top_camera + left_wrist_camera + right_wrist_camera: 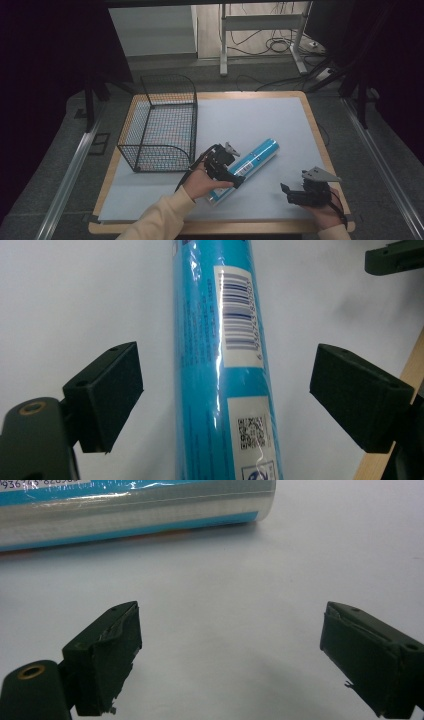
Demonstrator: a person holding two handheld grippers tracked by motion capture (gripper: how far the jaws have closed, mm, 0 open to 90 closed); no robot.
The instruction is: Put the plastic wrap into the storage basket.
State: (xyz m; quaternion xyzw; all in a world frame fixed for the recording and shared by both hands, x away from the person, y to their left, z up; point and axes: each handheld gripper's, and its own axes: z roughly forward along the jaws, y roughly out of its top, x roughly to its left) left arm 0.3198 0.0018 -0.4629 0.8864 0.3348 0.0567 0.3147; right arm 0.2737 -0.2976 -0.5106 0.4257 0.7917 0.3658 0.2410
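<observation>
A blue cylindrical tube (252,160) with a barcode label lies diagonally on the white mat, its near end toward the person. My left gripper (237,168) straddles the near half of the tube. In the left gripper view the tube (220,340) runs up between the two black pads with a clear gap on each side, so the left gripper (230,387) is open. My right gripper (289,195) rests near the front right of the mat, apart from the tube. In its own view the right gripper (230,645) is open over bare mat, with the tube (135,515) lying across beyond it.
A black wire basket (162,125) stands on the left side of the table, just left of my left hand. The white mat (260,120) covers the wooden table (320,135). Desk legs and cables lie on the floor beyond.
</observation>
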